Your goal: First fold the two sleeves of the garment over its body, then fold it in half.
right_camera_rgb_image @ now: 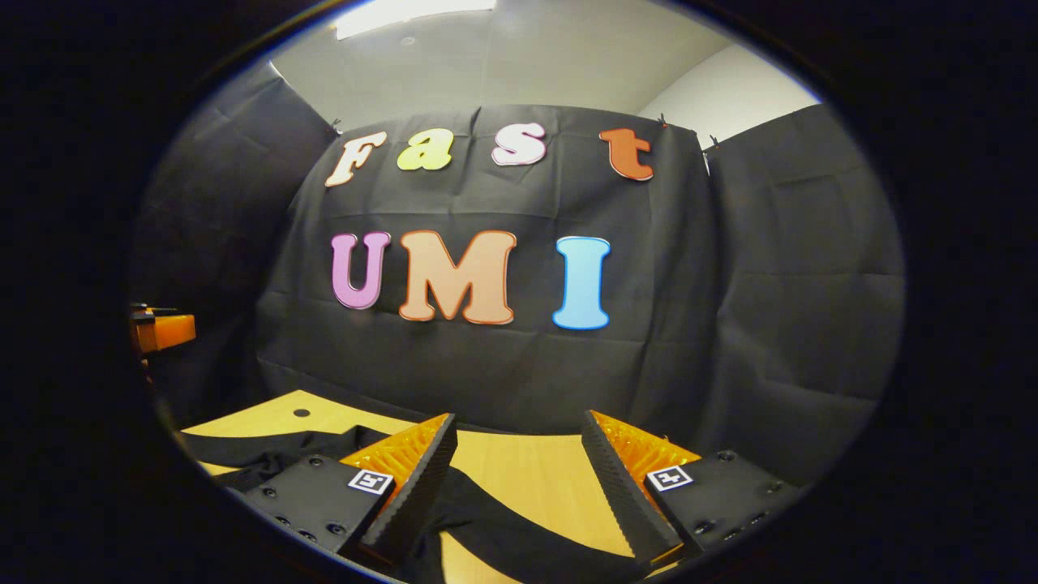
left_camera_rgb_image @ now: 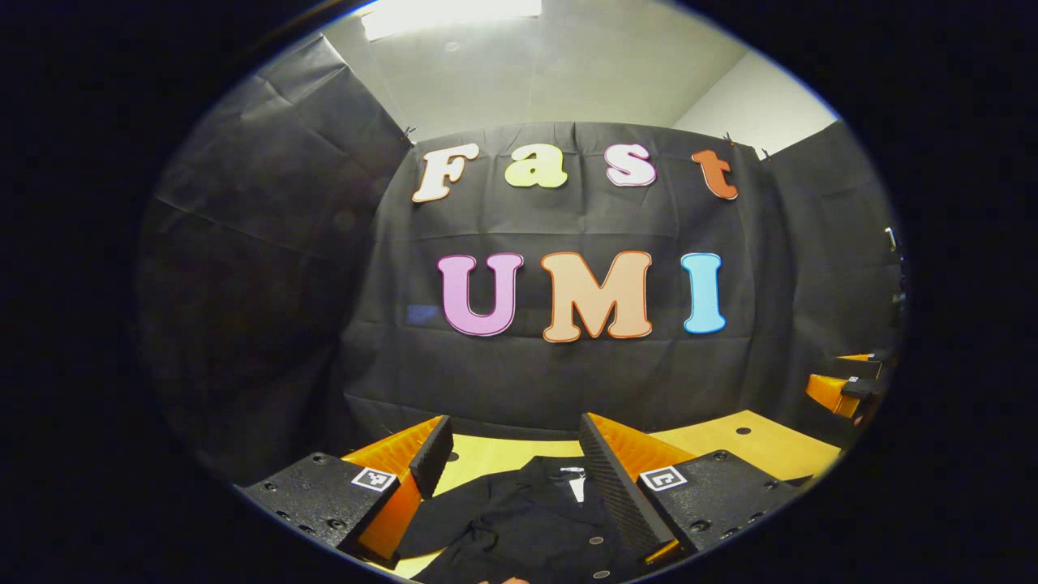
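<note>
Hovering above a wooden surface [right_camera_rgb_image: 519, 470] with both jaws spread wide and holding nothing. Lying flat on that surface: a black button-front shirt [left_camera_rgb_image: 527, 519], collar toward the booth wall, sleeves seemingly not yet folded. Sitting directly over the shirt's body, the left hand-held gripper [left_camera_rgb_image: 512, 466], placket and buttons showing between its fingers. Poised nearer the sleeve [right_camera_rgb_image: 519, 531], the right hand-held gripper [right_camera_rgb_image: 519, 478]: that dark strip running crosswise below its fingertips, from the garment's body at lower left out toward lower right. Judging the right side better placed for the first sleeve fold, needing to drop and close on the strip.
</note>
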A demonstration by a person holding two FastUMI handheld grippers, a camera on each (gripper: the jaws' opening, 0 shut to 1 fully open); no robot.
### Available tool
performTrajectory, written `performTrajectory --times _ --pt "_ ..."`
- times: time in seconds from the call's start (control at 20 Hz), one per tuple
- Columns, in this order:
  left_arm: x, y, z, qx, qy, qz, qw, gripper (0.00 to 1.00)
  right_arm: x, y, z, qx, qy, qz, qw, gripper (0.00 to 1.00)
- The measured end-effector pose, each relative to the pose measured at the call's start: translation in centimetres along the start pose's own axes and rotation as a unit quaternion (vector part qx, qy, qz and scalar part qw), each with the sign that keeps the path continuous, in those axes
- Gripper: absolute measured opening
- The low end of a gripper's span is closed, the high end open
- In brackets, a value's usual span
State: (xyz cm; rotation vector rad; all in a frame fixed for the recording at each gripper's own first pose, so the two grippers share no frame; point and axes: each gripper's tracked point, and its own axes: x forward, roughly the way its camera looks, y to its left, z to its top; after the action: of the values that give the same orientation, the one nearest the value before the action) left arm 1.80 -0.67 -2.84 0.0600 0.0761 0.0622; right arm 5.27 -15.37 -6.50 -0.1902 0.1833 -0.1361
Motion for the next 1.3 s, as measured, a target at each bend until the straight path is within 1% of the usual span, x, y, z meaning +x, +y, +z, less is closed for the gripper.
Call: performTrajectory --times 0.3,0.35,0.4,0.65,0.8,0.85,1.0,1.05,1.1,1.3 --pt "0.1 -2.0 -0.5 0.009 0.008 -0.005 1.0 0.92 1.2 -5.2 -5.5 -0.048 0.069 -0.028 0.996 0.98" --pt "0.1 -2.2 -0.6 0.009 0.01 -0.005 1.0 0.92 1.2 -5.9 -6.3 -0.053 0.079 -0.03 0.995 1.0" --pt "0.1 -2.5 -0.7 0.01 0.012 -0.005 1.0 0.92 1.2 -6.5 -7.2 -0.055 0.09 -0.031 0.994 0.98" --pt "0.1 -4.1 -1.1 0.02 0.017 -0.007 1.0 0.92 0.8 -9.7 -12.0 -0.069 0.146 -0.038 0.986 0.98" --pt "0.1 -5.4 -1.4 0.021 0.021 -0.009 1.0 0.92 0.4 -11.5 -14.9 -0.071 0.181 -0.039 0.98 1.0" --pt "0.0 -5.9 -1.6 0.021 0.022 -0.009 0.999 0.92 0.3 -11.9 -15.9 -0.07 0.194 -0.037 0.978 0.98" --pt "0.1 -7.5 -1.9 0.021 0.027 -0.012 0.999 0.92 -0.2 -13.3 -18.9 -0.069 0.231 -0.032 0.97 1.0" --pt "0.0 -8.1 -2.0 0.021 0.028 -0.012 0.999 0.92 -0.3 -13.9 -19.9 -0.071 0.242 -0.031 0.967 0.99" --pt "0.1 -8.7 -2.1 0.021 0.028 -0.013 0.999 0.92 -0.5 -14.4 -20.8 -0.072 0.252 -0.029 0.965 1.0" --pt "-0.3 -11.0 -2.7 0.023 0.033 -0.015 0.999 0.93 -1.9 -15.8 -25.2 -0.067 0.304 -0.018 0.95 0.99"
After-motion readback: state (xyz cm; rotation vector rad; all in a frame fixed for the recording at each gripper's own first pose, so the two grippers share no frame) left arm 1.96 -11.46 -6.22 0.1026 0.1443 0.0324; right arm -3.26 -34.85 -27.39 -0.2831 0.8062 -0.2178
